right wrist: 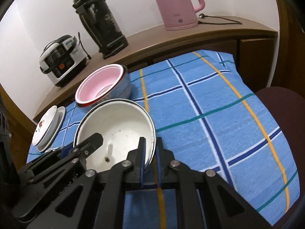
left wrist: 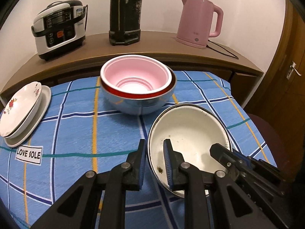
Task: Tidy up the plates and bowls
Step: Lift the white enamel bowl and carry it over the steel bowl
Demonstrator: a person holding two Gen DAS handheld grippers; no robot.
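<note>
A white enamel bowl with dark specks is tilted above the blue checked cloth. My left gripper straddles its left rim, one finger inside and one outside. My right gripper straddles its right rim the same way; it also shows in the left wrist view. Both look closed on the rim. A pink bowl nests in a red-rimmed blue bowl at the back. Stacked white floral plates lie at the left.
A wooden counter behind the table holds a rice cooker, a black flask and a pink kettle with its cord. A dark red chair stands at the table's right edge.
</note>
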